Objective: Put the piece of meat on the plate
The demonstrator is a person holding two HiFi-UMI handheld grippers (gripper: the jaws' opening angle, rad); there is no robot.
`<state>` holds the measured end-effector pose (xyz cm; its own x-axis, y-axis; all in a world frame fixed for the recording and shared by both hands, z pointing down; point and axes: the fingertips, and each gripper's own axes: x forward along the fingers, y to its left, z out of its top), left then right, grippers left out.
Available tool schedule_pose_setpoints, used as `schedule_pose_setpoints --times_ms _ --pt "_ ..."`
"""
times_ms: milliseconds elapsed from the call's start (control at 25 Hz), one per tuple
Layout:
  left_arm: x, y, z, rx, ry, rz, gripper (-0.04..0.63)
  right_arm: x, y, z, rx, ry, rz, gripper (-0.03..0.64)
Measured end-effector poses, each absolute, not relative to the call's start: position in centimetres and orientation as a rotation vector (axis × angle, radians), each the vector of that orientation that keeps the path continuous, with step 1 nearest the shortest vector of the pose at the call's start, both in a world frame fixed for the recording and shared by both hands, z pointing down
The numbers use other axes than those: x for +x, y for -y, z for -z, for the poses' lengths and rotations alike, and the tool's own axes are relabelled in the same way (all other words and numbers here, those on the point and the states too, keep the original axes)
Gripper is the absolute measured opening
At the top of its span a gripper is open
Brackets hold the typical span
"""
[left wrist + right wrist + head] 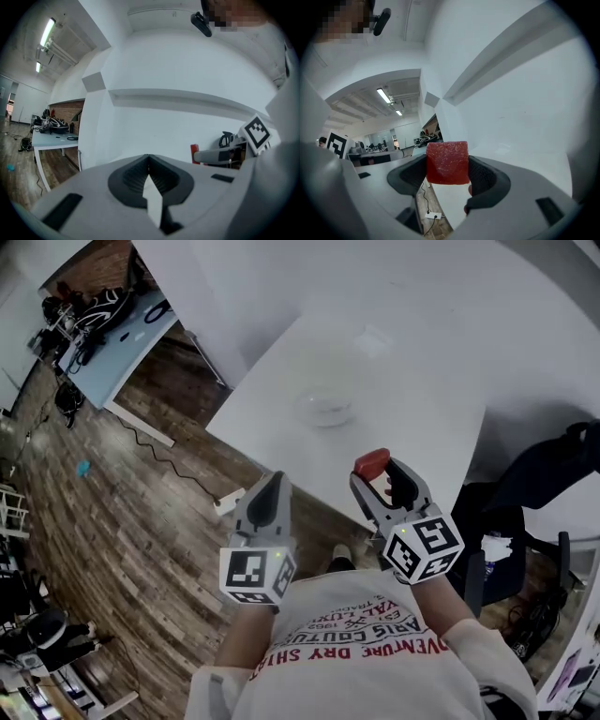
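Note:
A red cube of meat [371, 462] sits between the jaws of my right gripper [377, 476], which is shut on it just off the near edge of the white table [422, 371]. In the right gripper view the meat [447, 159] fills the gap between the dark pads of the right gripper [448, 171]. A clear glass plate [325, 409] rests on the table, beyond both grippers. My left gripper [272, 482] is shut with nothing in it, over the floor by the table's near corner. In the left gripper view the left gripper [149, 158] has its tips meeting, and the meat [194, 153] shows to its right.
A wooden floor lies below, with a white power strip [228, 502] and cable near the table corner. A light blue desk [122, 341] stands at the far left. A dark chair [525, 521] sits to the right of the table.

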<state>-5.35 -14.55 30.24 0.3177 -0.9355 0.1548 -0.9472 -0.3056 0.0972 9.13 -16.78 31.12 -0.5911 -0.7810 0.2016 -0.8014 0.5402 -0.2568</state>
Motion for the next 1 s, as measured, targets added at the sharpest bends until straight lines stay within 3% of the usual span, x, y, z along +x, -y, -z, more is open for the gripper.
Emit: schedule_pose_setpoints --times_ms 480,1000 --pt "-3.8 24.0 -32.8 2.427 1.664 -0.195 0.005 11.0 25.1 -34.1 1.474 2.633 -0.617 0.282" --pt "-5.4 38.4 -34.8 2.622 1.256 -0.248 0.005 9.5 34.6 -36.8 1.86 2.313 -0.676 0.282"
